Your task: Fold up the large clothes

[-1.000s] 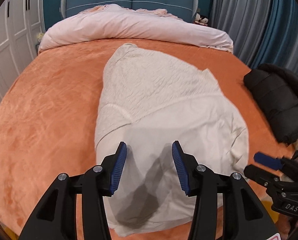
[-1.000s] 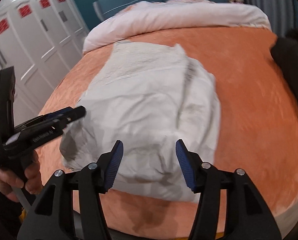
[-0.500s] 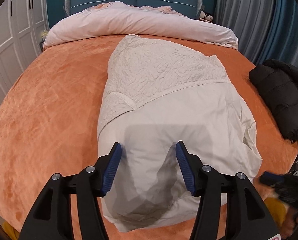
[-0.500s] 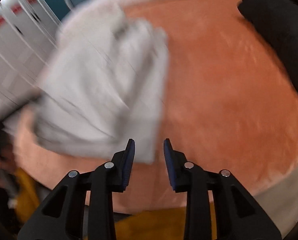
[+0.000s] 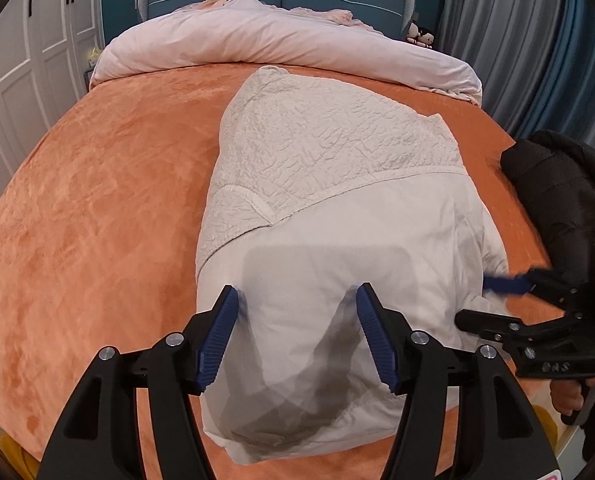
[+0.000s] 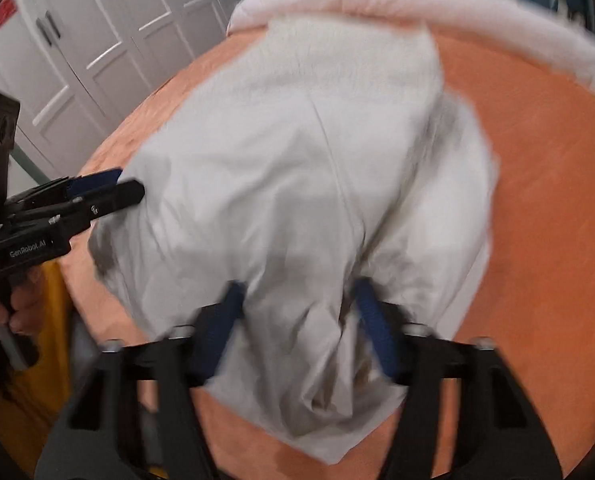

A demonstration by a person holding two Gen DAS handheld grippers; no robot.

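A large white garment (image 5: 337,208) lies folded lengthwise on the orange bed cover (image 5: 97,200), with its textured part toward the headboard and its smooth part toward me. My left gripper (image 5: 297,332) hovers above the near end; its jaws are opening and the pads press on nothing. My right gripper (image 6: 297,320) is at the garment's (image 6: 297,160) near right corner. Its jaws are opening, and bunched cloth lies between the blurred blue pads. In the left wrist view the right gripper (image 5: 481,300) reaches the garment's right edge. The left gripper (image 6: 131,184) shows at the left of the right wrist view.
A black jacket (image 5: 561,200) lies on the bed's right side. A pink duvet (image 5: 281,44) is rolled up at the headboard. White wardrobe doors (image 6: 97,40) stand to the left of the bed. A hand (image 5: 569,396) holds the right gripper's handle.
The right gripper swung off the garment to the right while narrowing, then came back over its near right corner with wider jaws. The left gripper's jaws widened and it stayed in place.
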